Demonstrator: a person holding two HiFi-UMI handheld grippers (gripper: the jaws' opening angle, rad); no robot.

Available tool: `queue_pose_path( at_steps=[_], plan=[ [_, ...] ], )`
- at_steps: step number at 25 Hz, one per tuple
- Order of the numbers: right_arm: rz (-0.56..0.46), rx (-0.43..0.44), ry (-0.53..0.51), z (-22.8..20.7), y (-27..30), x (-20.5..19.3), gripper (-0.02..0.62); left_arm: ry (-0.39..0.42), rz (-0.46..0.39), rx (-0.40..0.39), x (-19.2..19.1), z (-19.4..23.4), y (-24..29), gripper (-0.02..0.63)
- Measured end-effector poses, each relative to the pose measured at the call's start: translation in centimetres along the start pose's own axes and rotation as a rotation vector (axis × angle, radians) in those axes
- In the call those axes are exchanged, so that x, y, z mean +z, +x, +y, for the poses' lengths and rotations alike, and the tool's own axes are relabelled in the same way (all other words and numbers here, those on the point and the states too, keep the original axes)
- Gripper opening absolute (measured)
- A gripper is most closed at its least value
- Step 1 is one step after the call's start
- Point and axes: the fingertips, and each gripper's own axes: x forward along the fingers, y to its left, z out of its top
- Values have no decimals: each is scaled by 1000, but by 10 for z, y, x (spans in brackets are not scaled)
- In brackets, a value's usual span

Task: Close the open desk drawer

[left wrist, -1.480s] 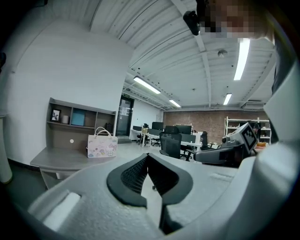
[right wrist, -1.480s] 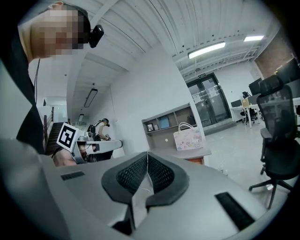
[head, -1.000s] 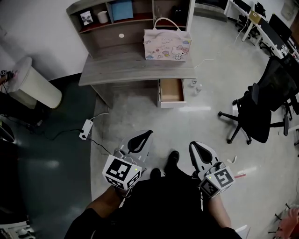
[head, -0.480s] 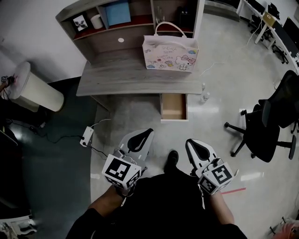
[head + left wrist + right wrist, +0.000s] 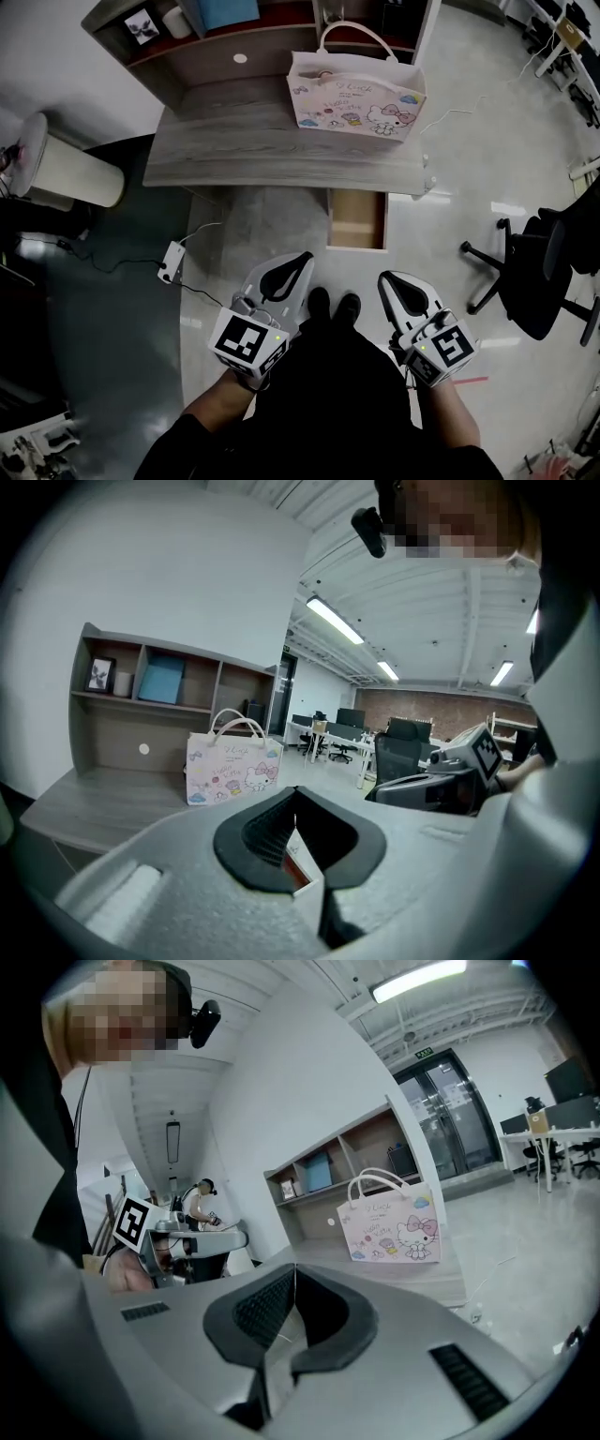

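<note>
Drawer (image 5: 357, 220) stands pulled out under the table's (image 5: 234, 150) front edge, at 12 o'clock from both tools. Left tool (image 5: 292, 264) and right tool (image 5: 394, 284) are closed and empty, well apart from it.

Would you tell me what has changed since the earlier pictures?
The person has walked closer to the desk, so the open drawer now sits nearer the left gripper and right gripper. Nothing was gripped. Both remain shut, the drawer still open, the bag unmoved.
</note>
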Motion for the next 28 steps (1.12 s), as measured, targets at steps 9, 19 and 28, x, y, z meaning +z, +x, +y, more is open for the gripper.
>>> queue_pose_path(
  at_steps=[9,19,28],
  plan=[
    [46,-71,0,-63,60,-47,14,-22,98,-19,-71,50,57,8],
    [90,-64,87,-114,111,-146,14,-80,166,-56,-177,78,118,8],
    [109,9,110,-144,138,-240,14,-152,248,-81,-287,71,158,8]
  ],
)
